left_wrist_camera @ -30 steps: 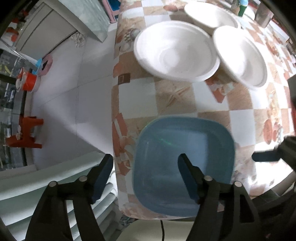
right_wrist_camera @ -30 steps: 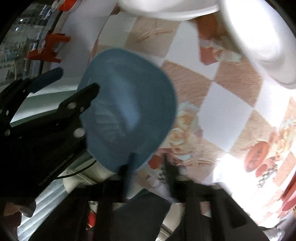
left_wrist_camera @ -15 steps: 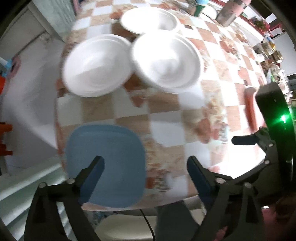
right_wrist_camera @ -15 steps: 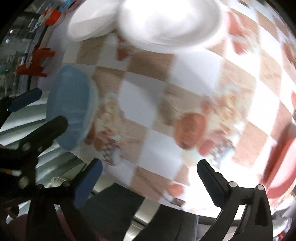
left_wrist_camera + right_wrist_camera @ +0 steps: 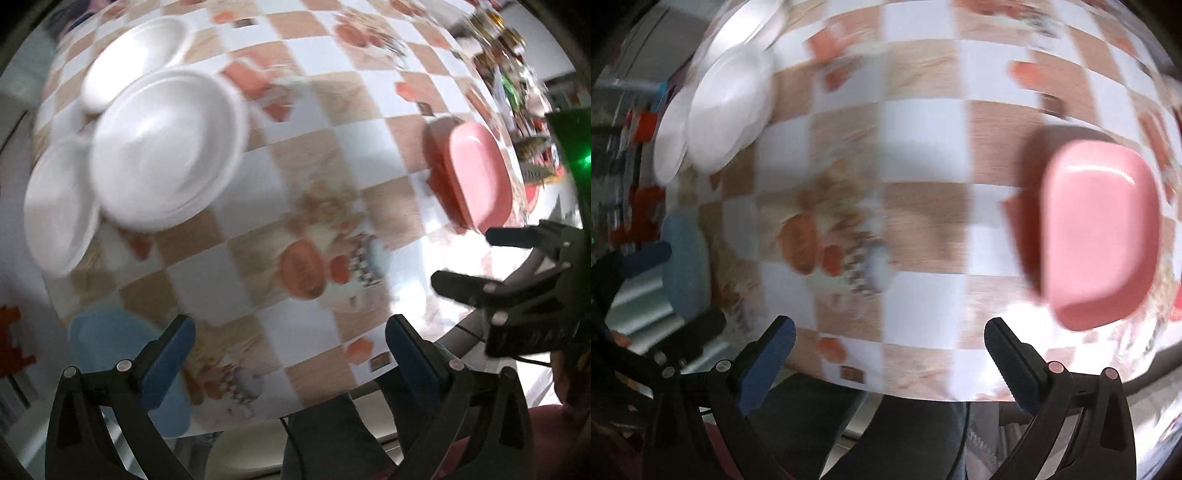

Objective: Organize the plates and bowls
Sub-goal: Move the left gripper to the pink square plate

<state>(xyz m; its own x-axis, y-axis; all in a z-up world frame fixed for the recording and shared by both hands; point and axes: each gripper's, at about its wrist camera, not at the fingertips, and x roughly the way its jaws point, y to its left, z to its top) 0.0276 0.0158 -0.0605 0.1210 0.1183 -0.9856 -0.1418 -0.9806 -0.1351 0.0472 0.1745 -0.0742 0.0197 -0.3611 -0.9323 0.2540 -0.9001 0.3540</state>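
Note:
A blue square plate [image 5: 110, 343] lies at the table's near left corner, partly behind my left fingers; it also shows at the left of the right wrist view [image 5: 685, 266]. Three white round bowls [image 5: 162, 147] sit overlapping at the far left; they show too in the right wrist view [image 5: 727, 110]. A pink square plate [image 5: 1100, 236] lies on the right, also in the left wrist view [image 5: 476, 173]. My left gripper [image 5: 291, 354] is open and empty above the near table edge. My right gripper [image 5: 890, 354] is open and empty, left of the pink plate.
The table wears a checkered cloth [image 5: 317, 184] with food prints. Jars and clutter [image 5: 517, 66] stand at the far right. An orange stool [image 5: 11, 343] stands on the floor to the left. The person's lap [image 5: 886, 435] is below the near edge. Both views are motion-blurred.
Both grippers have swung right, away from the blue plate, which stays at the near left corner. The right gripper opened wide. The pink plate has come into view.

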